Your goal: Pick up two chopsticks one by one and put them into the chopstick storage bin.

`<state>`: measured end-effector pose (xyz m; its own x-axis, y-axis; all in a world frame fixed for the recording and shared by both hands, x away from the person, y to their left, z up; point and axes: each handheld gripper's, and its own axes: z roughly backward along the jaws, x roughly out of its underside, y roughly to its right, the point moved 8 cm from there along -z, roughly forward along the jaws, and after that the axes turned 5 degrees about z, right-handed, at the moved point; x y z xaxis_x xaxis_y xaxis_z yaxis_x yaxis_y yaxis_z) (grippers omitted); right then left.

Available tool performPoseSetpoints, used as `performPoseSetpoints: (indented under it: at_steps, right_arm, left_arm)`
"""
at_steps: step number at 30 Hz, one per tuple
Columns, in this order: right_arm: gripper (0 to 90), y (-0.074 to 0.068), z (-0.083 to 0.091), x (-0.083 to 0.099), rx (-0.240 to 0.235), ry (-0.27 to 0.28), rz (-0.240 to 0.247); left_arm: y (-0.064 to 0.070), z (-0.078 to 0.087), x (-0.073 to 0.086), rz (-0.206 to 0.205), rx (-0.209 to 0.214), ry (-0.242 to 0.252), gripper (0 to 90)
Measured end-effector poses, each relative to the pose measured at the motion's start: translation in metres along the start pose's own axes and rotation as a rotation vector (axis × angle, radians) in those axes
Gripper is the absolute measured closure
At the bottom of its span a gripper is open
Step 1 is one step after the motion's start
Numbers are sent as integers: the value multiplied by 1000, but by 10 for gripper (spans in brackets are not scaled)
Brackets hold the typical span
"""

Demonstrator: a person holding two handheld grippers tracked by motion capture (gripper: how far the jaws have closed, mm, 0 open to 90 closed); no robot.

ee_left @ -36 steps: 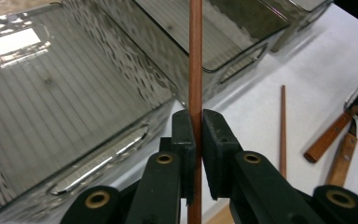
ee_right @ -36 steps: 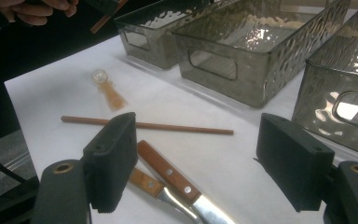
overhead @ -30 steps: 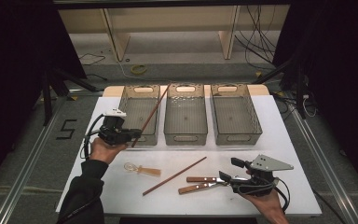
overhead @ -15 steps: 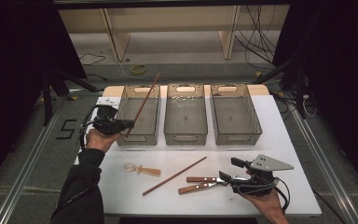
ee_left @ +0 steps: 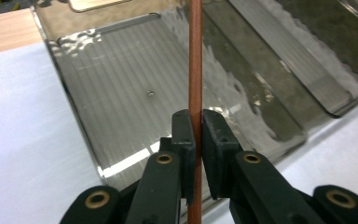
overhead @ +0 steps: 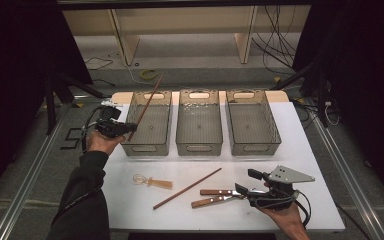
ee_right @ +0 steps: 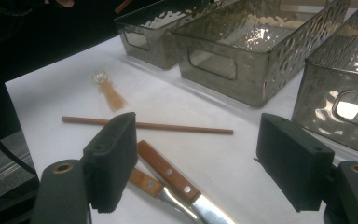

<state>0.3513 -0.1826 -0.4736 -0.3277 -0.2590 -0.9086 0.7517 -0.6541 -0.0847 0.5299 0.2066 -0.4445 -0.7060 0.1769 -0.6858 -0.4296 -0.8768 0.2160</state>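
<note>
My left gripper (overhead: pixel 125 129) hangs at the left bin's (overhead: pixel 145 147) near-left corner, shut on a brown chopstick (overhead: pixel 145 106) that slants up and away over that bin. In the left gripper view the chopstick (ee_left: pixel 195 56) runs straight up between the pads of the left gripper (ee_left: pixel 196 123), above the bin's ribbed floor (ee_left: pixel 112 93). My right gripper (overhead: pixel 244 182) rests open near the front right of the table, jaws wide apart, beside two wooden-handled knives (overhead: pixel 215 192). In the right gripper view the right gripper (ee_right: pixel 203 158) faces the knives (ee_right: pixel 168 170) and a second chopstick (ee_right: pixel 147 125).
Three smoky clear bins stand in a row at the back; the middle bin (overhead: pixel 198 148) and right bin (overhead: pixel 255 147) look empty. The second chopstick (overhead: pixel 187 188) and a small clear-headed utensil with a wooden handle (overhead: pixel 152 181) lie on the white table.
The left gripper has carried its chopstick away from me and a little left, up to the left bin's corner. The right gripper and the loose items have not moved.
</note>
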Motion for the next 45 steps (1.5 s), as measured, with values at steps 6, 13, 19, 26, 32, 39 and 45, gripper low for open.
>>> performPoseSetpoints:
  at_steps: [6,13,19,26,32,39,45]
  right_arm:
    - [298,0,0,0,-1,1,0]
    - [297,0,0,0,-2,2,0]
    - [298,0,0,0,-1,3,0]
    - [298,0,0,0,-2,2,-2]
    - [298,0,0,0,-2,2,-2]
    - [298,0,0,0,-3,2,-2]
    - [298,0,0,0,-3,2,-2]
  left_arm:
    - [-12,-7,1,11,-33,-12,836]
    - [-16,-14,5,24,-51,-25,836]
    - [-20,-20,8,28,-69,-47,835]
    - [-22,-24,12,25,-77,-73,836]
    - [-24,-27,15,19,-85,-97,835]
    - [-25,-30,17,17,-89,-125,834]
    - [-24,-32,19,8,-96,-154,834]
